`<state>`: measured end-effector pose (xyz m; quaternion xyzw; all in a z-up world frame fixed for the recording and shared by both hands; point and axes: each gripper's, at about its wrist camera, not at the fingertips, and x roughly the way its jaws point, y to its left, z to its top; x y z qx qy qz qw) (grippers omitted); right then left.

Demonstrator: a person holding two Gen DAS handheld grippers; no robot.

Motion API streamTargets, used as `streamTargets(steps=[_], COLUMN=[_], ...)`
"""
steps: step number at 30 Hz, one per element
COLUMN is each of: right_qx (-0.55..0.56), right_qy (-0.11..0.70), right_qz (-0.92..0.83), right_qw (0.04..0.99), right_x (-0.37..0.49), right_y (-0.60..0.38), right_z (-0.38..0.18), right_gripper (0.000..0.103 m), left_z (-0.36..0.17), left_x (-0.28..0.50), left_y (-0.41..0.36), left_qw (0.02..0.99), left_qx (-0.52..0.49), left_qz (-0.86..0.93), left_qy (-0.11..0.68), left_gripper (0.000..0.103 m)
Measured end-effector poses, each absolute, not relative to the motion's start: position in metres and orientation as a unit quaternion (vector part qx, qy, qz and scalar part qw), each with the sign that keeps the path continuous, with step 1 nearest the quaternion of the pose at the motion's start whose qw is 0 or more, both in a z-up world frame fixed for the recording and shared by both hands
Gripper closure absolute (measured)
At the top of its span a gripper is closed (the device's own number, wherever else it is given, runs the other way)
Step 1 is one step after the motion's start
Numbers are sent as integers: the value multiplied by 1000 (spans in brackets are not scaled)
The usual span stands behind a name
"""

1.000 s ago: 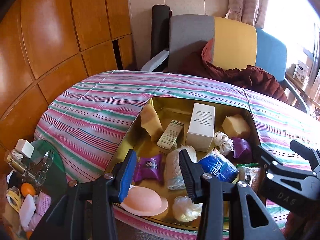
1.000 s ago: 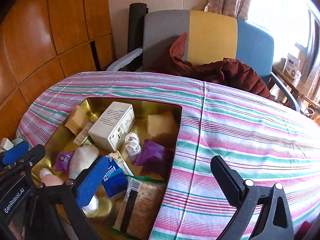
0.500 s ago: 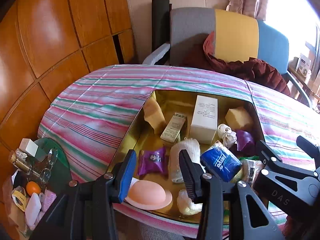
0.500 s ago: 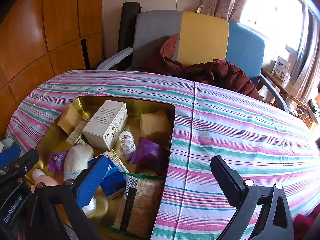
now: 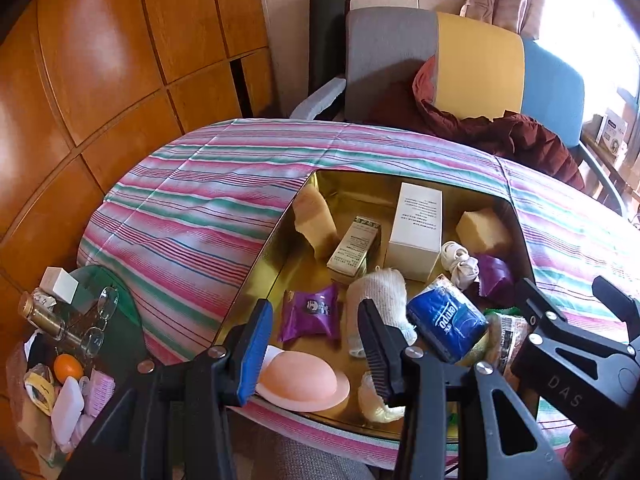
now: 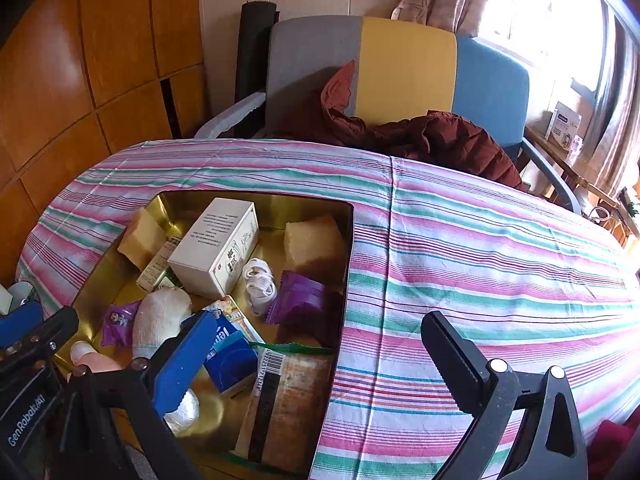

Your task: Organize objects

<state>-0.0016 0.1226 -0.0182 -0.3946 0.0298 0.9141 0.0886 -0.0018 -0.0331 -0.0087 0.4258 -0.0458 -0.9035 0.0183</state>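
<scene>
A gold tin (image 5: 360,190) set in the striped table holds several items: a white box (image 5: 418,228), yellow sponges (image 5: 482,228), a gauze roll (image 5: 378,292), a purple packet (image 5: 310,314), a blue tissue pack (image 5: 444,320) and a pink soap (image 5: 300,384). My left gripper (image 5: 316,344) hovers open over the tin's near end, nothing between its fingers. In the right wrist view, my right gripper (image 6: 320,360) stands wide open above the tin's right edge (image 6: 348,240), over a barcoded snack packet (image 6: 284,400). It is empty.
The striped cloth (image 6: 480,272) stretches to the right of the tin. Behind the table stands a grey, yellow and blue chair (image 5: 472,64) with a maroon jacket (image 5: 520,136). At lower left, a green glass side table (image 5: 96,304) carries spectacles, a bottle and an orange. Wooden panels (image 5: 100,60) line the left.
Both views have tipped slightly downward, so the scene sits a little higher in the pictures. Nothing in the tin has moved and both grippers' jaws stand as before.
</scene>
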Motion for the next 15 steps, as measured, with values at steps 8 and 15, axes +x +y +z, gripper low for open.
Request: streamTargets(steps=[8,15], right_qx=[-395,-395], right_qy=[30,25], right_qz=[914,915], right_qw=[82,83], right_x=[-1,-1], right_y=[120,117], right_z=[-18,-19], right_gripper=[0,0], left_z=[-6,-8], left_x=[0,-3], left_y=[-34,-34], left_qw=[26,11], left_qx=[414,426], left_qz=[-908,-903], left_qy=[-55,-48], left_gripper=[59,59])
